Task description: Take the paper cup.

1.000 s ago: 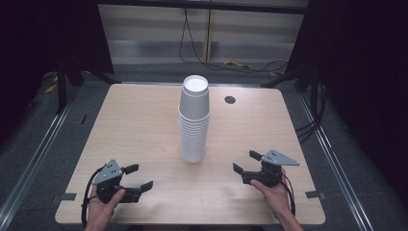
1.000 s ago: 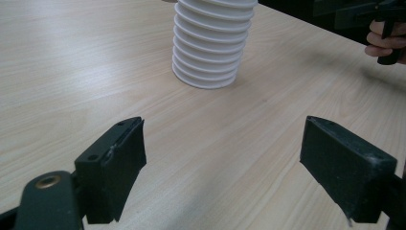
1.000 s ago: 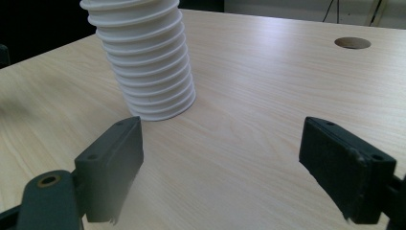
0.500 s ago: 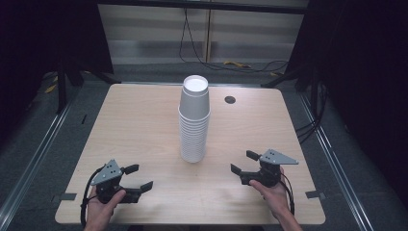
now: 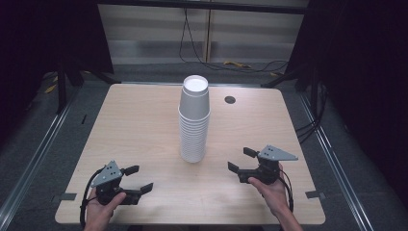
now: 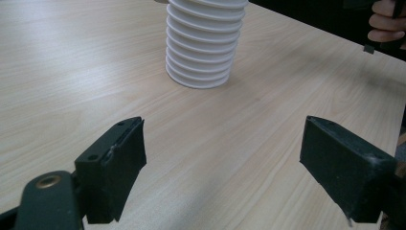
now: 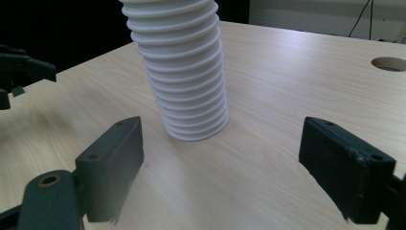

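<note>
A tall stack of white paper cups stands upside down near the middle of the wooden table. My left gripper rests near the front left corner, open, nothing between its jaws. My right gripper is at the front right, open and empty, pointing toward the stack. The stack's base lies ahead in the left gripper view, beyond that gripper. In the right gripper view the stack rises close ahead, left of centre, in front of that gripper.
A round cable hole sits in the table's far right part. Dark curtains and floor rails flank the table. Cables lie on the floor beyond the far edge. The other gripper appears at the left of the right gripper view.
My right gripper has slid a little to the left, toward the cup stack. The left gripper and the stack have stayed put.
</note>
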A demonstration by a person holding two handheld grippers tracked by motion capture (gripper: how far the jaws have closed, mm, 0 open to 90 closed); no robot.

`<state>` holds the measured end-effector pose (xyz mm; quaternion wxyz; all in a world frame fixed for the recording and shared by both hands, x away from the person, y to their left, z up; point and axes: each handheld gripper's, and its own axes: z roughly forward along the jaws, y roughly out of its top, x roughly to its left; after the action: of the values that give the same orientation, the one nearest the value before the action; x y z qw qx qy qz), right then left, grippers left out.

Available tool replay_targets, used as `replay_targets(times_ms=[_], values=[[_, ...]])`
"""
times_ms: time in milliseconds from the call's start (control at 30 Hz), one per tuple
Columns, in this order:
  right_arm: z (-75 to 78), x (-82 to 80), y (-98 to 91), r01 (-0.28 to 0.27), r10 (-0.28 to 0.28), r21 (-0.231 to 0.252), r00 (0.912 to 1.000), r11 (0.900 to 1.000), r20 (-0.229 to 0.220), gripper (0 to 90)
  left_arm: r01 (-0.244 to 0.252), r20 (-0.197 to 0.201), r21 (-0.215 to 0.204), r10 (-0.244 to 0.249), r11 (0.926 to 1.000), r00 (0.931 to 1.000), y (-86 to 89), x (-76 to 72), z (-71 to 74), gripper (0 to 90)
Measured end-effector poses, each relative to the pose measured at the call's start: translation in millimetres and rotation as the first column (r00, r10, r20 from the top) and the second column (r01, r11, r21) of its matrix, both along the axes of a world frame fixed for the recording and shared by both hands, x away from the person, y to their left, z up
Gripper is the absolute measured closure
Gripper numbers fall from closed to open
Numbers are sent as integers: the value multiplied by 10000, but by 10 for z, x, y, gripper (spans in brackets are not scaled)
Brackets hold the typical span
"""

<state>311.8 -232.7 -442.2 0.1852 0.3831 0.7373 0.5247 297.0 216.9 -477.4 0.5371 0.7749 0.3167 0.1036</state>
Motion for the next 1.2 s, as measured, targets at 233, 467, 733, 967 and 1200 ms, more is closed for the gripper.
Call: replay_targets(times_ms=[233, 467, 733, 967, 1200], values=[[136, 1, 36, -219, 219, -47, 9998, 9997, 28, 158, -77, 8, -21, 77, 10000, 10000, 3, -5, 0, 158], [228, 49, 90, -545, 544, -86, 9985, 9985, -112, 157, -49, -40, 24, 49, 10000, 10000, 1, 4, -1, 158], [402, 118, 159, -702, 701, 61, 9974, 9975, 193, 157, -24, -27, 59, 24, 10000, 10000, 3, -1, 0, 158], [498, 183, 198, -858, 856, 136, 9962, 9962, 149, 162, -54, -39, 22, 54, 10000, 10000, 8, -1, -4, 158], [595, 246, 231, -1011, 1007, 281, 9948, 9945, 154, 165, -89, -29, 50, 89, 9999, 10000, 7, -1, -3, 158]])
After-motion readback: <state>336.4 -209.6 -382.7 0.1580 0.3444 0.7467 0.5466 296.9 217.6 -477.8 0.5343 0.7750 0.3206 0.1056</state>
